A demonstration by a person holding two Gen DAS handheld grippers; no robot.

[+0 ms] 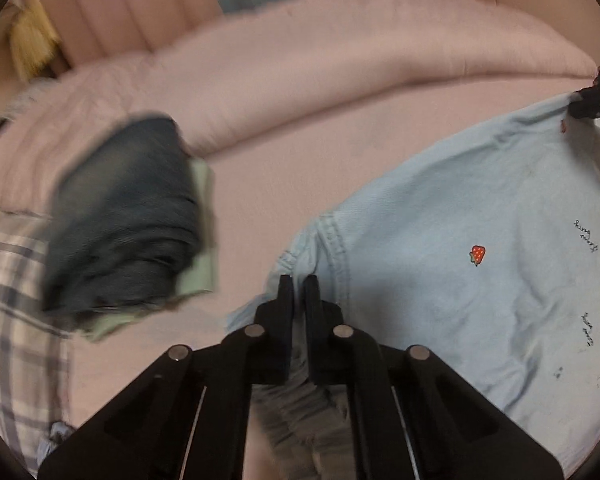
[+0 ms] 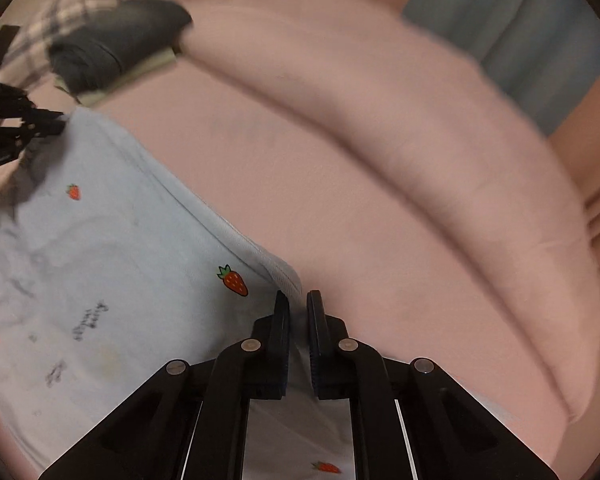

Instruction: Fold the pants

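Left wrist view: both tools (image 1: 299, 280) (image 2: 299, 296) pinch corners of the pale-blue pants (image 1: 460, 208).

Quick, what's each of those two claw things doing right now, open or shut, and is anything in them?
Left gripper: shut on an edge of the light blue pants.
Right gripper: shut on another edge of the same pants.

The light-blue strawberry-print pants (image 1: 460, 280) lie spread on the pink bed (image 1: 268, 184). Left of the pants sits a folded dark denim garment (image 1: 124, 224), resting on a plaid cloth (image 1: 16, 320). A long pink bolster (image 1: 340, 56) runs behind the pants.
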